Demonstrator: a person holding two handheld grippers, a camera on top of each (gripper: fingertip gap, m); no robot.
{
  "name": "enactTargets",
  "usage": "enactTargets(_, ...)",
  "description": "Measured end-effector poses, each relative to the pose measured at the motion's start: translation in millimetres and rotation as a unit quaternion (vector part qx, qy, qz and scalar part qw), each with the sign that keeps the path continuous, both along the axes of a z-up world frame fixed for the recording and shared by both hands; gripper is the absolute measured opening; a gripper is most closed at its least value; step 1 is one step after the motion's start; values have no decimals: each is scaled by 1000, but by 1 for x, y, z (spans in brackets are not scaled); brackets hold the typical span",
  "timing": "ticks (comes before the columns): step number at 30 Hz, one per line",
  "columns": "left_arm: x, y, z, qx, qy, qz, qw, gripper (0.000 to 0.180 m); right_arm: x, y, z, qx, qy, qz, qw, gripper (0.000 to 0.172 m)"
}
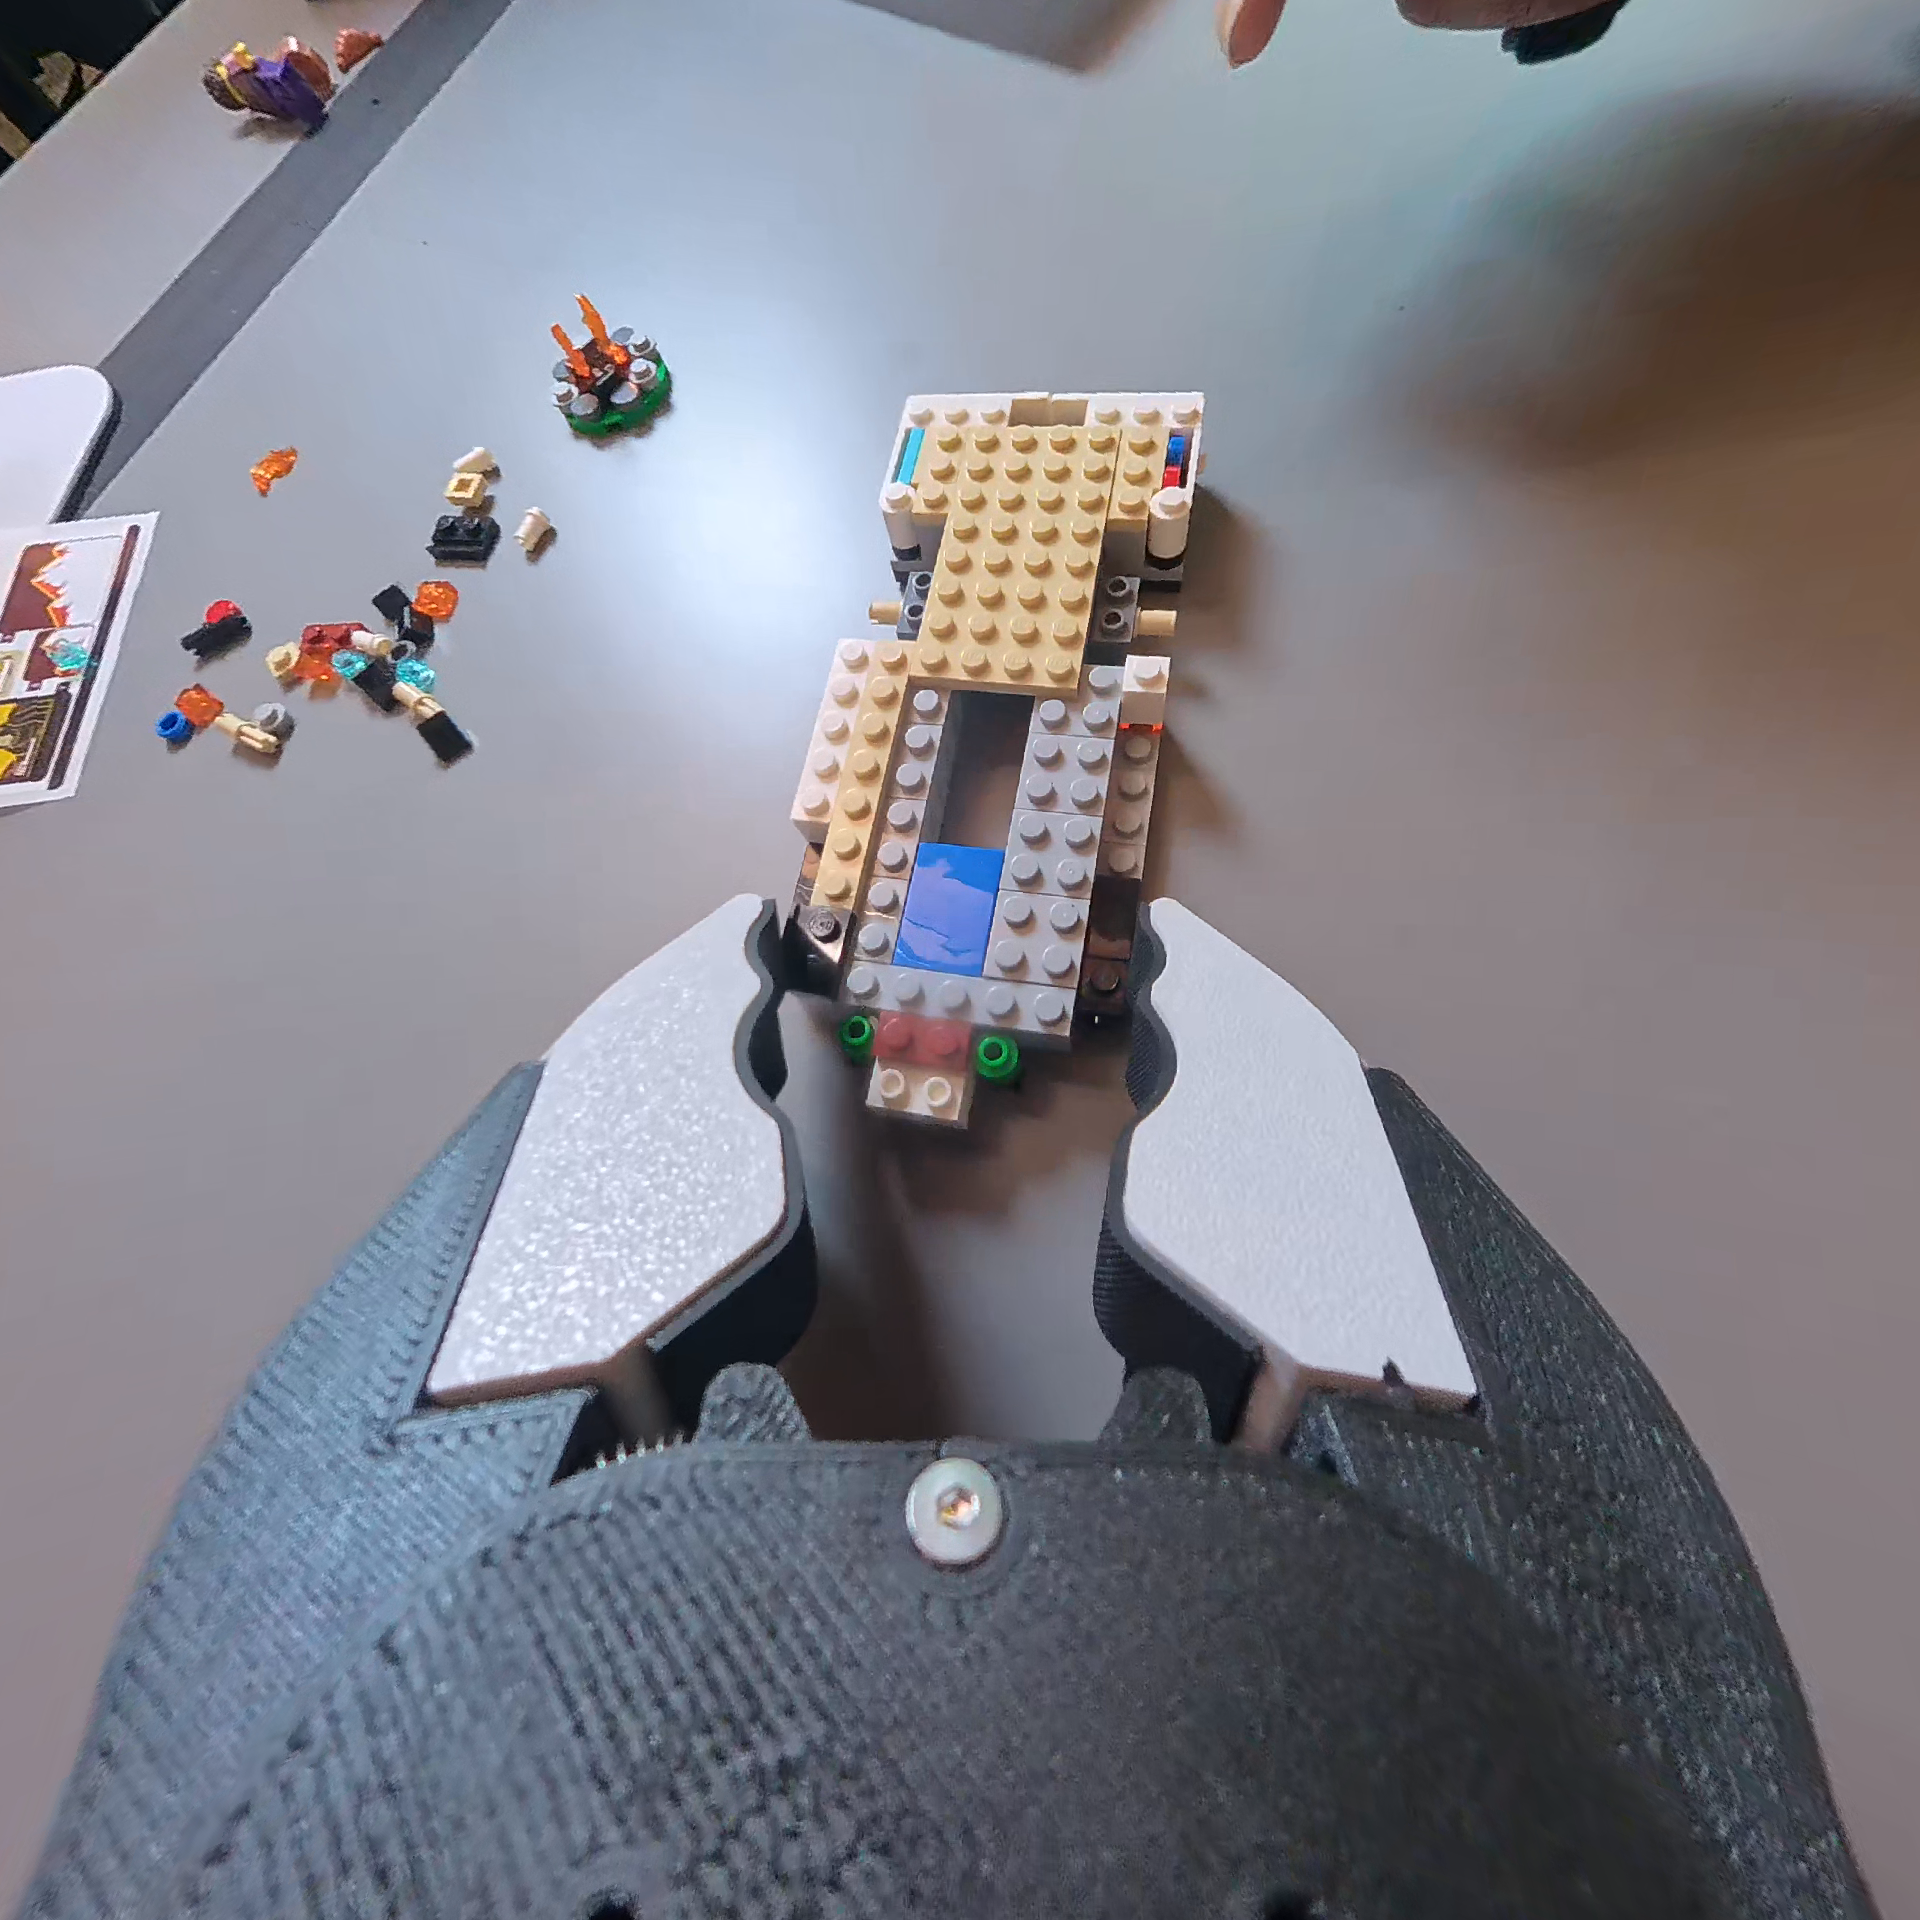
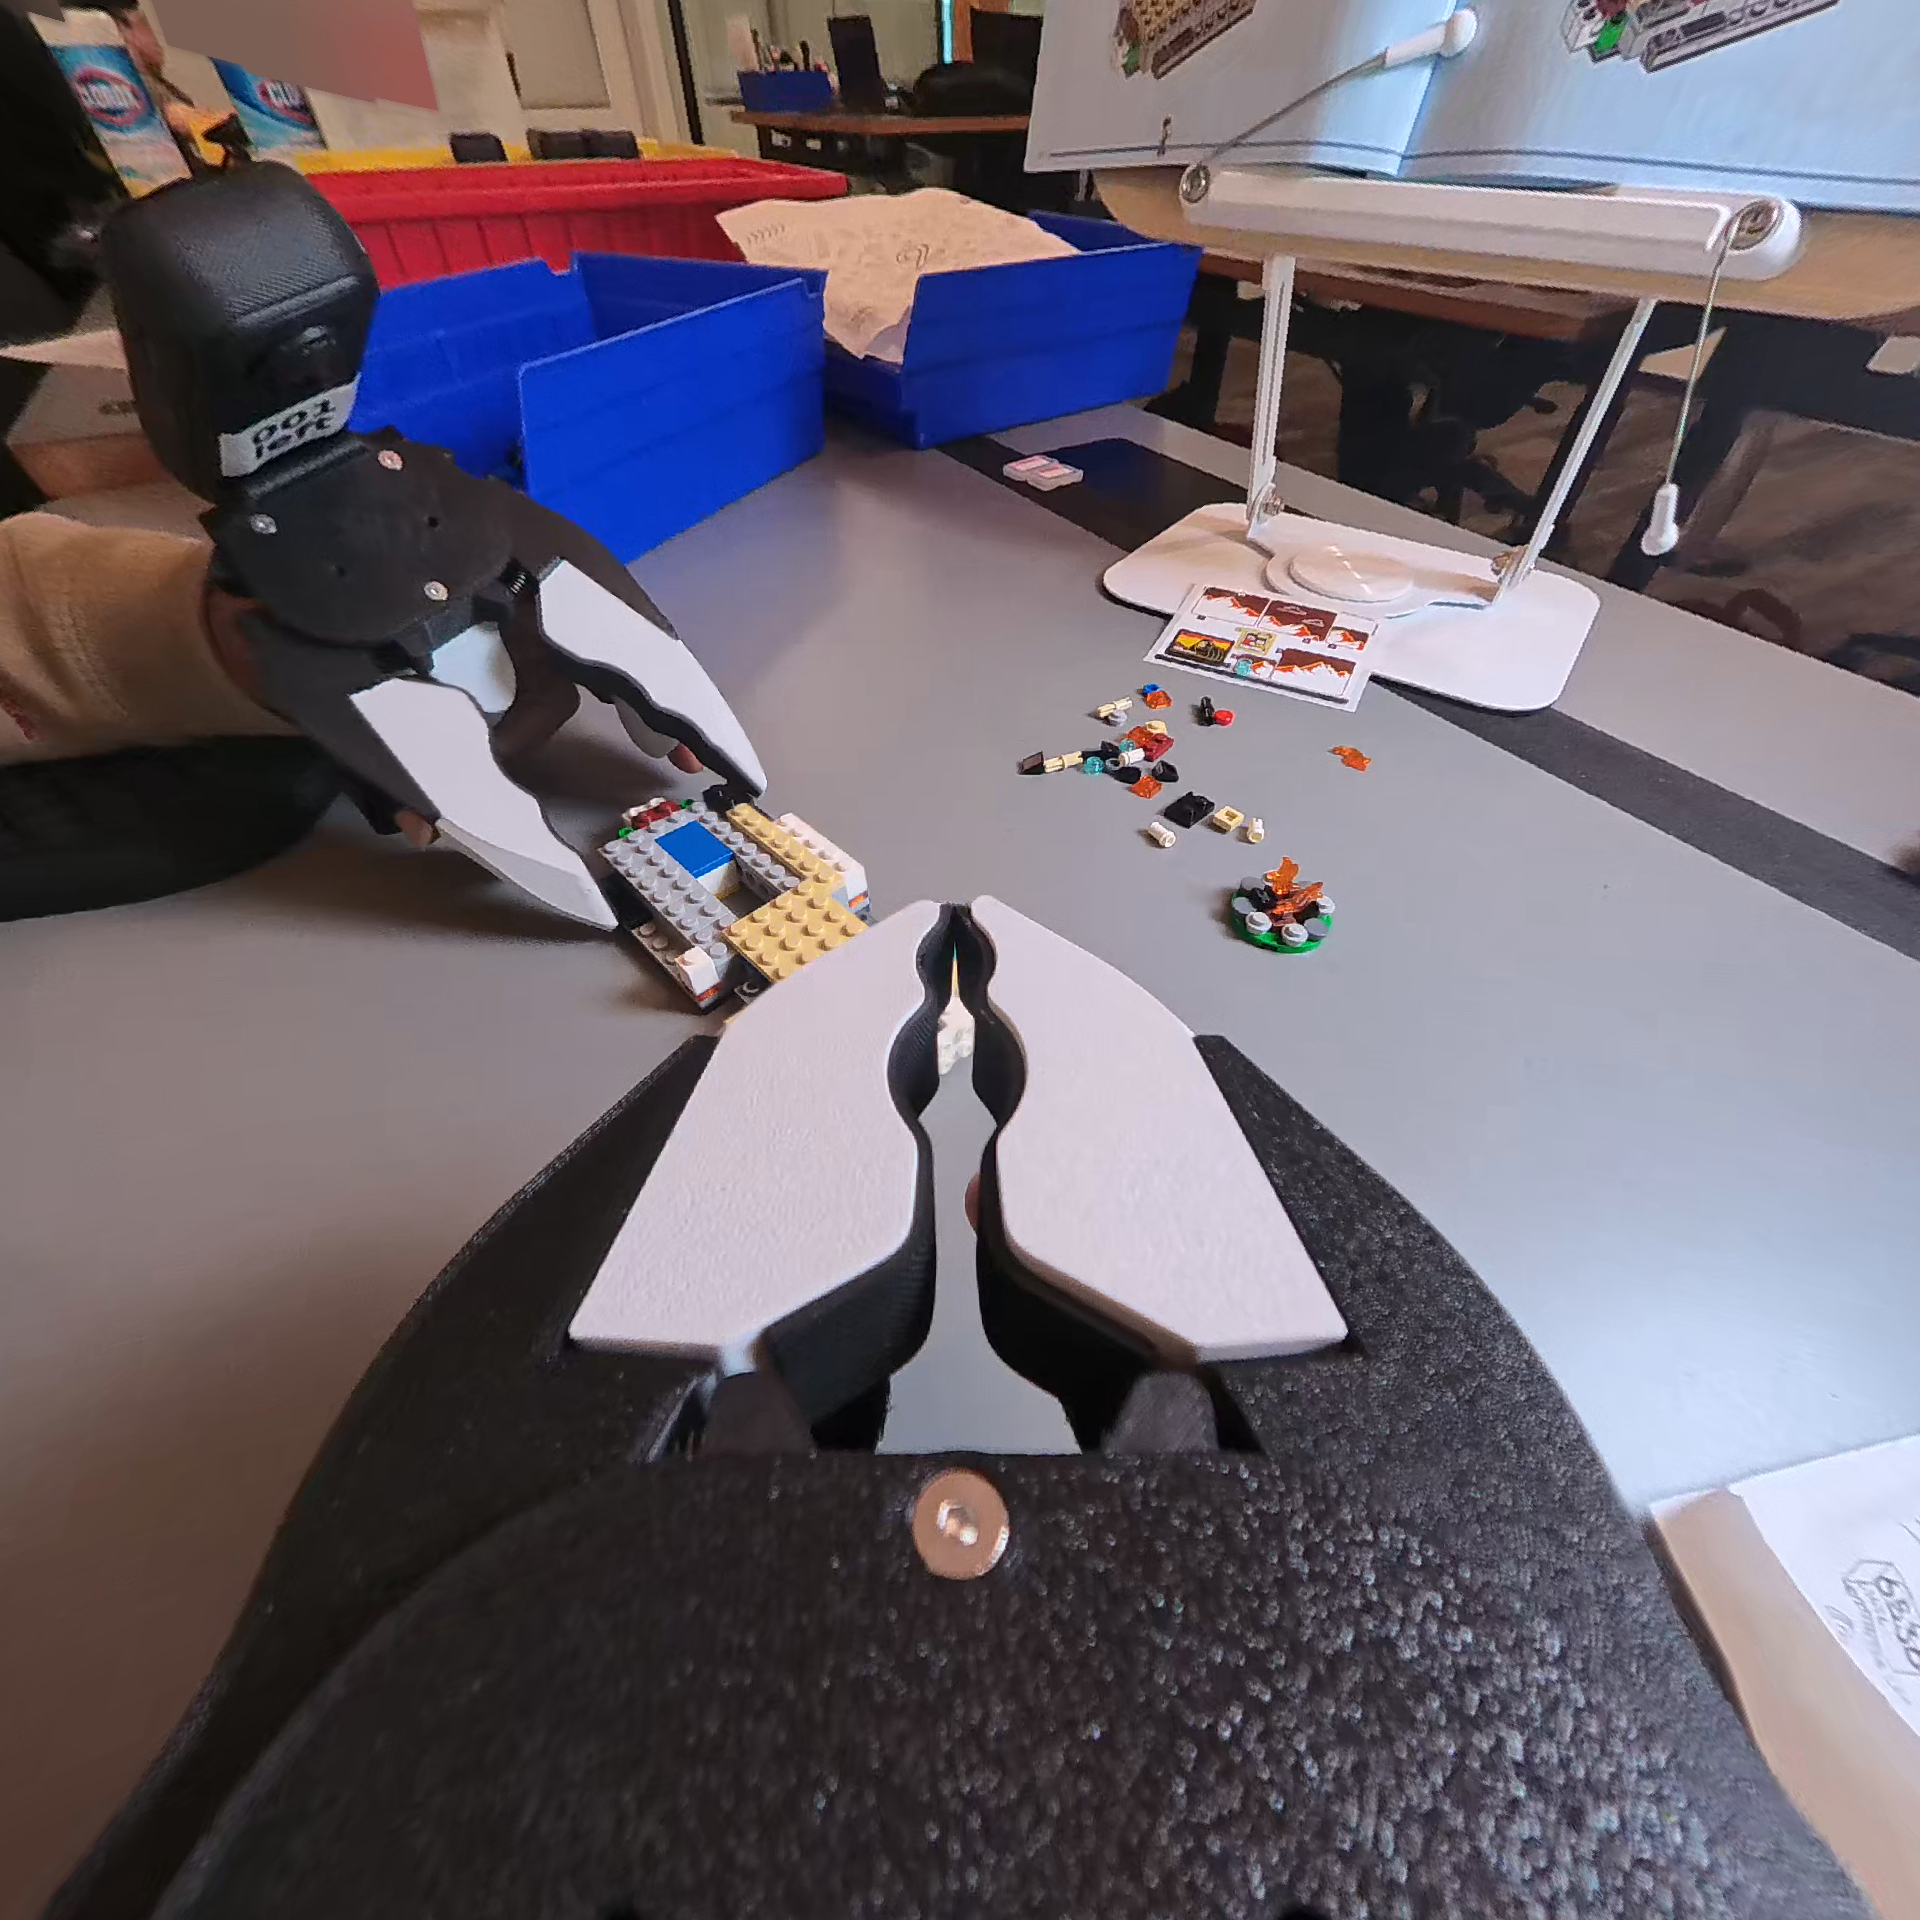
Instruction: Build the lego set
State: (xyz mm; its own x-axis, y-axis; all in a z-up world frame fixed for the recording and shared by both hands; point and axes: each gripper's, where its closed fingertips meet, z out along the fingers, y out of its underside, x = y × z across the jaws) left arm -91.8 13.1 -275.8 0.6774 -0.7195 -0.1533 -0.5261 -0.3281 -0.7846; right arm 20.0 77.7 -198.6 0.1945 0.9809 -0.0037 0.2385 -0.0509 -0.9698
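Left wrist view only: top-down on the long tan, grey and white brick-built model [image 1: 997,717] lying flat on the grey surface [image 1: 1455,935]; blue smooth tile [image 1: 954,904] set in its grey end; two green studs [image 1: 994,1055] and a dark red plate at the near tip; open rectangular well mid-body; tan studded plate covering the far half.

Left tongs [image 1: 961,956] spread wide around the model's near end; black pads [image 1: 767,966] against its dark side pieces on both sides, so gripping the model.

Right wrist view only: side-on look at the left tongs [image 2: 686,852] straddling the same model [image 2: 727,894]; right tongs [image 2: 958,914] closed, tips together, a small white piece [image 2: 951,1039] visible low in the slot between them; whether clamped or just behind, cannot tell.

Also only there: blue plastic bins [image 2: 665,405], red bin [image 2: 561,213], white stand [image 2: 1351,582] holding an open instruction booklet [image 2: 1558,83].

Both views: round green campfire build with orange flames [image 1: 611,379] [image 2: 1283,909]; scatter of small loose black, orange, cream and red pieces [image 1: 353,644] [image 2: 1153,753]; printed sticker sheet [image 1: 62,655] [image 2: 1262,649].

Writing present on the left tongs' white band, background containers and paper at lower right; not transcribed.
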Motion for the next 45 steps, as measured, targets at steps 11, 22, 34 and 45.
enactTargets(11, -1, 4, 32, 20, -111, 9, 994, 65, 5, 3, 0, 10, 15, -3, 1000, 0)
enactTargets(22, -68, 13, 125, 232, -232, 142, 934, 2, 14, 22, 18, 50, 86, -79, 992, 0)
enactTargets(34, -106, 21, 117, 242, -212, 229, 919, 0, 17, 30, 16, 100, 73, -116, 985, 3)
enactTargets(45, -107, 22, 117, 251, -211, 232, 916, 0, 19, 33, 12, 81, 70, -114, 988, 16)
